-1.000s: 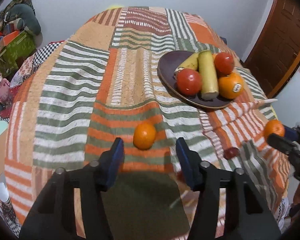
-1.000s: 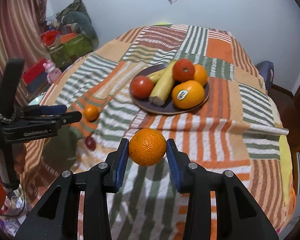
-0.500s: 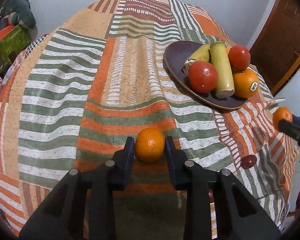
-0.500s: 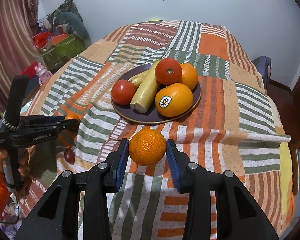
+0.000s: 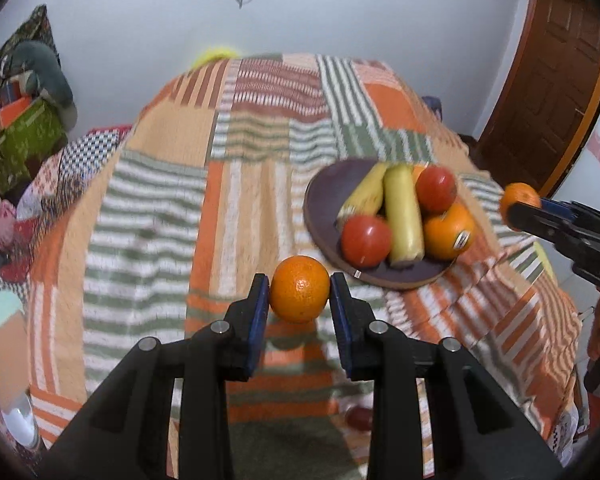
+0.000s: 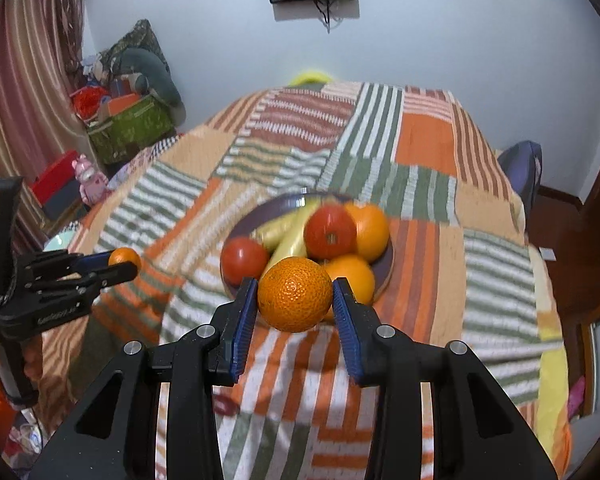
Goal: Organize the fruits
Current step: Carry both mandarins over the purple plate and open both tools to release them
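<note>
My left gripper [image 5: 299,294] is shut on a small orange [image 5: 299,286] and holds it above the striped cloth, just left of and before the dark plate [image 5: 320,216]. The plate carries two tomatoes [image 5: 366,240], a banana, a pale yellow squash [image 5: 402,216] and a stickered orange [image 5: 448,232]. In the right wrist view my right gripper [image 6: 295,300] is shut on a larger mandarin [image 6: 295,292], held in the air at the plate's near rim [image 6: 388,276]. Each gripper shows in the other's view with its fruit: the right gripper [image 5: 516,210] and the left gripper [image 6: 120,266].
A small dark red fruit [image 5: 360,418] lies on the cloth near the front edge. A green box [image 6: 132,128] with clutter stands off the table to the left, a wooden door [image 5: 548,92] to the right, and a blue chair [image 6: 520,172] behind the table.
My left gripper closed on the small orange and lifted it off the cloth toward the plate. My right gripper carried its mandarin forward to the plate's near rim.
</note>
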`<state>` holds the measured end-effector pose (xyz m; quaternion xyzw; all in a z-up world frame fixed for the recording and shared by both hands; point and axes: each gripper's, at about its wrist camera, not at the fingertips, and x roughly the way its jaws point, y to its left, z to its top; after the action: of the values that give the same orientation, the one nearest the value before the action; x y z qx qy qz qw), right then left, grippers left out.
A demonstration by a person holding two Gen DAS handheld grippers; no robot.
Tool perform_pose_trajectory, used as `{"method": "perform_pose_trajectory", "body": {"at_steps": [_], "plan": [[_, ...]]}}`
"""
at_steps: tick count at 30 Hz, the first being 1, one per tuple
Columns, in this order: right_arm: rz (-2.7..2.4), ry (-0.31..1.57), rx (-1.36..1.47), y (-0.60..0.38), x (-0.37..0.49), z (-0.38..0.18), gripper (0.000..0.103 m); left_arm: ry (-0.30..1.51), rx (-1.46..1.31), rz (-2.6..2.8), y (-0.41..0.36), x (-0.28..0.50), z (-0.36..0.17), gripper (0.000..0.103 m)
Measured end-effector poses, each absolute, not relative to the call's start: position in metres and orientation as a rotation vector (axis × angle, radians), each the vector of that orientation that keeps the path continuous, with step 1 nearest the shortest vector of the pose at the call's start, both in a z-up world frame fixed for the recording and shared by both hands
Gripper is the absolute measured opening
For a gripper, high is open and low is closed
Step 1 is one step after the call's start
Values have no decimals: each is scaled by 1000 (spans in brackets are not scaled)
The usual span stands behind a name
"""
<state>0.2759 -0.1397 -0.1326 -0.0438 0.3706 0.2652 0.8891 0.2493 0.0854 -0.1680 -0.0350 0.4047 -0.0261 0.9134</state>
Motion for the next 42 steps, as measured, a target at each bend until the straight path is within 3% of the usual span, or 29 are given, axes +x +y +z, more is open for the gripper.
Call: {"method": "perform_pose_trajectory", "body": {"at_steps": [15, 42], "plan": [[578, 683, -139, -98, 330, -113, 35, 753, -41, -76, 70, 310, -138, 31], [588, 887, -193, -44, 388, -176, 35, 919, -93, -115, 72, 384, -220, 31]]}}
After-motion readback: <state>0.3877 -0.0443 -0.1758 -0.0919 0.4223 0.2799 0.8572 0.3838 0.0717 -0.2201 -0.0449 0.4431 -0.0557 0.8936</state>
